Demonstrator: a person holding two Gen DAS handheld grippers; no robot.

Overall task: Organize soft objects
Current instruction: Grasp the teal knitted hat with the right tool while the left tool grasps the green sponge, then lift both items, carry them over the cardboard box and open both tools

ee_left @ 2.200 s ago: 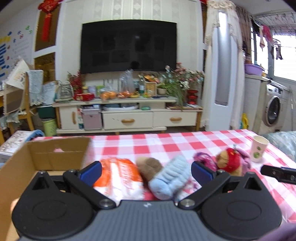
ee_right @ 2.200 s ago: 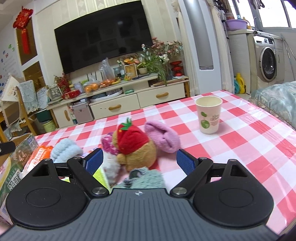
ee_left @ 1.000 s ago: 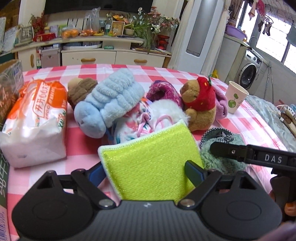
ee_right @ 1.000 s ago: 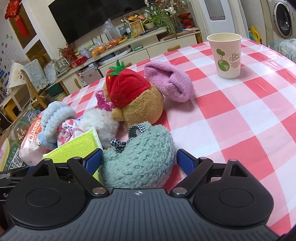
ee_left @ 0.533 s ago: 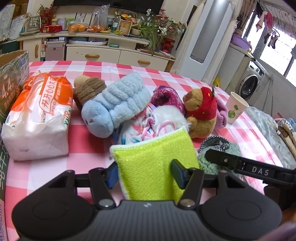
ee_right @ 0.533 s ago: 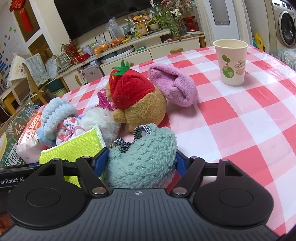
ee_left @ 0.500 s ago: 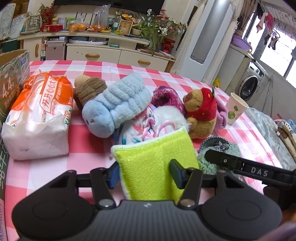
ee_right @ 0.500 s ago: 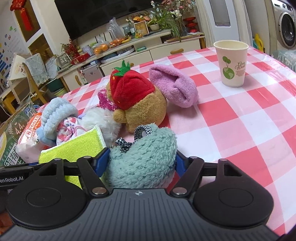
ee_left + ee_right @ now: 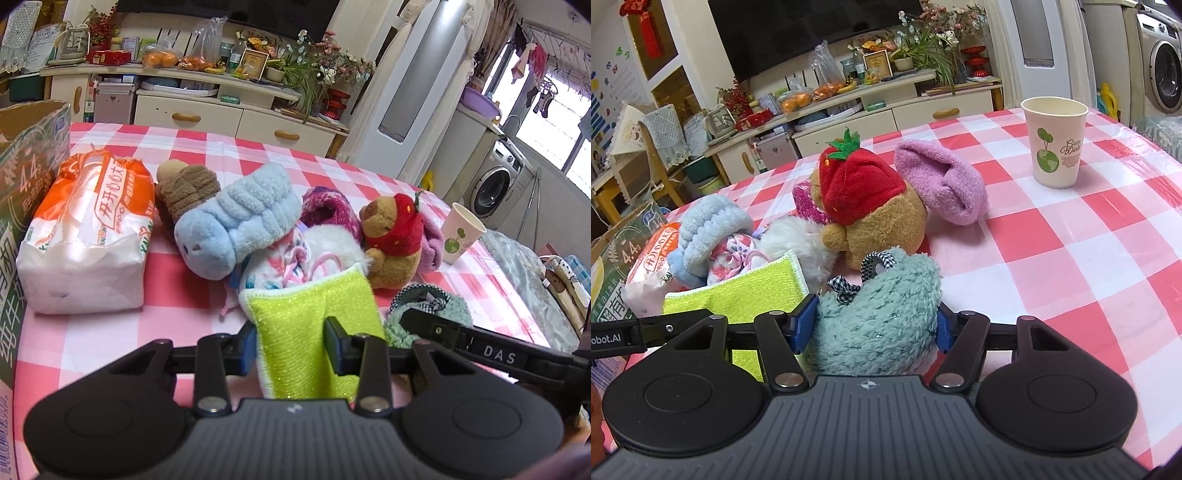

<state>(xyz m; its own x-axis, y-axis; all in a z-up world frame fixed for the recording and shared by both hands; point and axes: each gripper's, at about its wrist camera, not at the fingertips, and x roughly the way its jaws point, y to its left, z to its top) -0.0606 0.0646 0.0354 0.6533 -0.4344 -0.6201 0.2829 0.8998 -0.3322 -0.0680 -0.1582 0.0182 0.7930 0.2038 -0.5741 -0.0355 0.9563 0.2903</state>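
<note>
A yellow-green cloth (image 9: 314,306) lies at the near edge of the pile on the red-checked table (image 9: 1052,258). My left gripper (image 9: 291,345) is closing on it, and the pads pinch it into a fold. A teal fuzzy plush piece with a checked bow (image 9: 882,314) sits just right of the cloth. My right gripper (image 9: 871,328) is closing around it, with both blue pads pressed into its sides. Behind them stand a bear plush with a strawberry hat (image 9: 871,206), a light blue fuzzy sock (image 9: 236,218), a brown sock (image 9: 184,188) and a lilac sock (image 9: 942,188).
An orange tissue pack (image 9: 88,229) lies at the left of the pile. Beside it, at the table's left edge, stands an open cardboard box (image 9: 22,155). A paper cup (image 9: 1056,142) stands at the far right. The right gripper's arm (image 9: 461,338) crosses the left wrist view.
Both pairs of jaws have narrowed. The left pads went from straddling the flat cloth to pinching it into a fold. The right pads went from wide to pressed against the teal plush.
</note>
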